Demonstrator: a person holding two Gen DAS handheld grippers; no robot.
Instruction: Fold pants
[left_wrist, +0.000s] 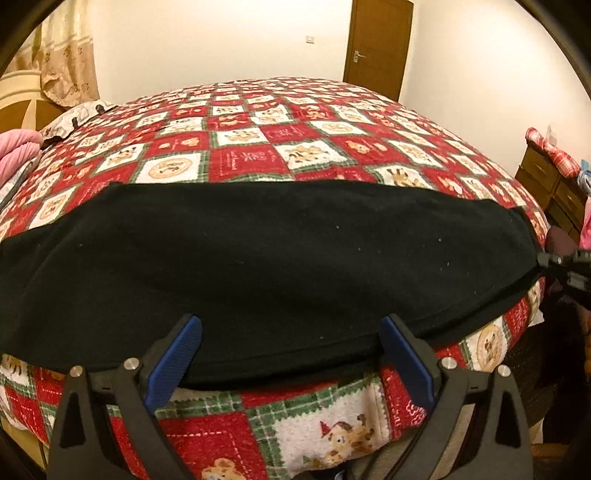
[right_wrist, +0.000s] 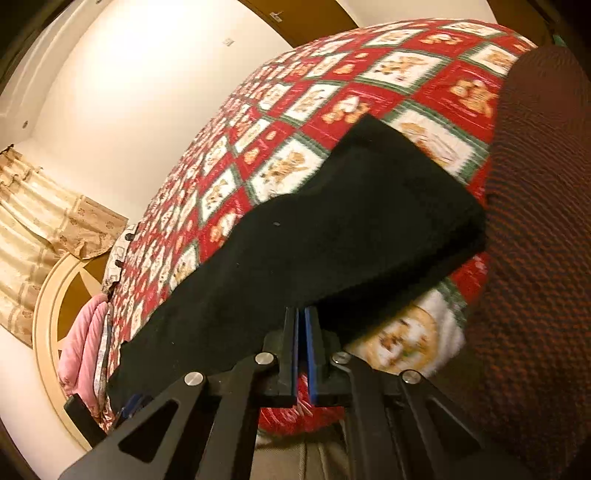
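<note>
The soft, limp black fleece pants (left_wrist: 266, 266) are spread across the red patchwork quilt (left_wrist: 258, 147) – best pinched at six o'clock's hem by the wide-spread left gripper (left_wrist: 290, 354), the right gripper (right_wrist: 303, 354) being nearly closed – seemingly on nothing.

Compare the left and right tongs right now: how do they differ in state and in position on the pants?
The left tongs stand wide open, blue pads apart, at the near edge of the black pants. The right tongs are shut, pads nearly touching, apparently pinching the pants' edge. The left tongs sit along the pants' long side; the right tongs sit at the pants' far right end. Both have black arms and blue pads, over the same red patchwork bedspread.
</note>
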